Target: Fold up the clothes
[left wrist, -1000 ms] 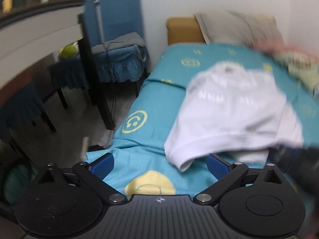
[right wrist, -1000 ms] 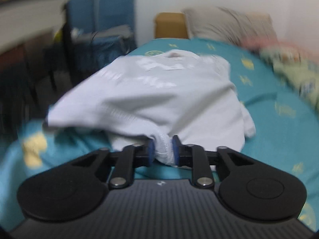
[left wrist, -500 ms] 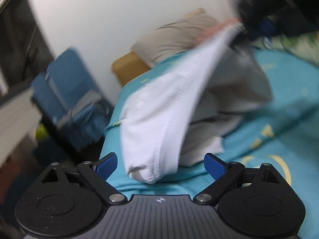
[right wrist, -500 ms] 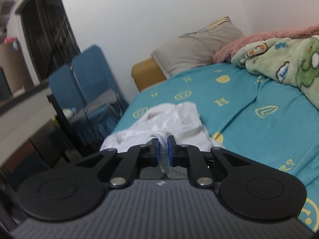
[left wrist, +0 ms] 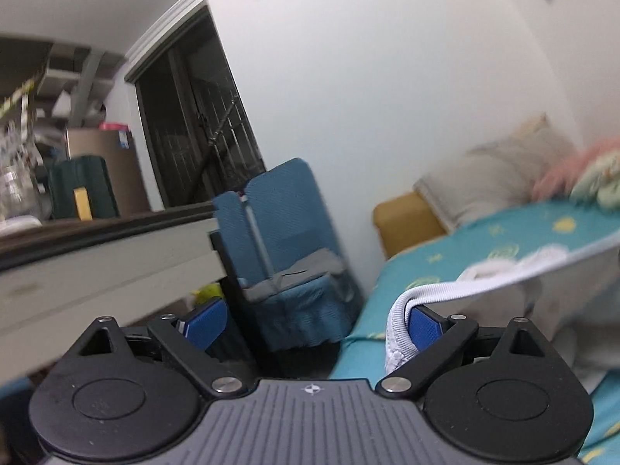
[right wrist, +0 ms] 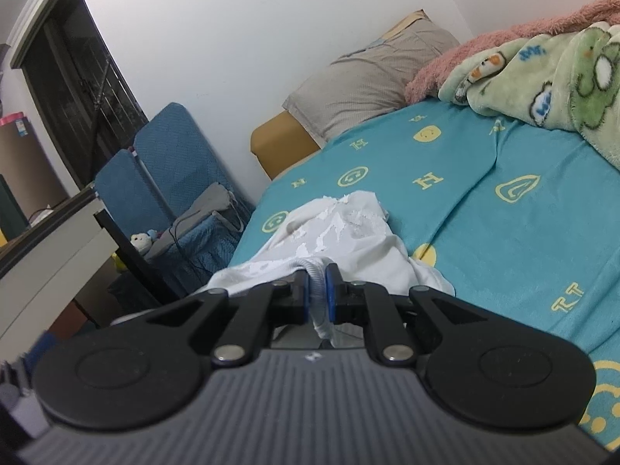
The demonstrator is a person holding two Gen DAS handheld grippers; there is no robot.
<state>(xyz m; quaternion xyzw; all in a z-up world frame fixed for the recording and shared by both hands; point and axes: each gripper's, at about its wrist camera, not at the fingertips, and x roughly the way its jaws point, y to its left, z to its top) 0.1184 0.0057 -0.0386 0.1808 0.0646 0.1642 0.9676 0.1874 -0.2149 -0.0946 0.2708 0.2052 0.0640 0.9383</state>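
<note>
The right gripper (right wrist: 317,286) is pinching the ribbed hem of a white T-shirt (right wrist: 341,232) between its two blue pads, which are pressing together on the cloth. From that clamped edge the shirt is spreading forward and lying crumpled on the teal bedsheet (right wrist: 503,232), near the bed's left side, with its cracked white print facing up.

The left gripper (left wrist: 310,321) is standing wide apart, gripping nothing. In the left wrist view the ribbed hem (left wrist: 403,310) is draping over the inner face of the right-hand blue pad (left wrist: 424,327) and touching it, while the left-hand pad is hanging bare. The rest of the shirt is stretching away to the right of that gripper, lifted above the sheet.

A grey pillow (right wrist: 372,73) is sitting at the head of the bed, a green cartoon blanket (right wrist: 542,85) is bunching along the far right, and blue chairs (left wrist: 279,240) are standing beside the bed.
</note>
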